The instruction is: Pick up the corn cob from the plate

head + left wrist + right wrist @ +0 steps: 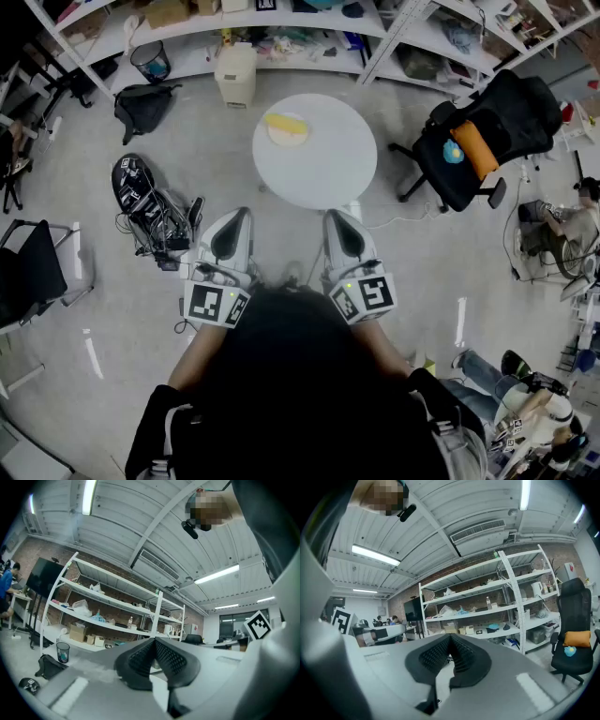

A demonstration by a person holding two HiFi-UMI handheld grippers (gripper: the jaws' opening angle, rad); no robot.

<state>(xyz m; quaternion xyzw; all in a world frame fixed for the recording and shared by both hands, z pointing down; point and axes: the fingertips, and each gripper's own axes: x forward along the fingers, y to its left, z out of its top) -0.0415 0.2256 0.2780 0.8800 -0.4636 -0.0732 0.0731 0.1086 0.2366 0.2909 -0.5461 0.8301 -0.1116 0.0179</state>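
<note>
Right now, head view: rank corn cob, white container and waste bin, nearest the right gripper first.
From the right gripper:
1. corn cob, on the plate, ahead-left.
2. white container, floor beyond the table.
3. waste bin, farthest, off left.

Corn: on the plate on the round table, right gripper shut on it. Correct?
Not quite. The corn does lie on the plate on the round table, but the right gripper is shut on nothing. The right gripper view shows its jaws together and empty, and the head view shows it short of the table.
</note>
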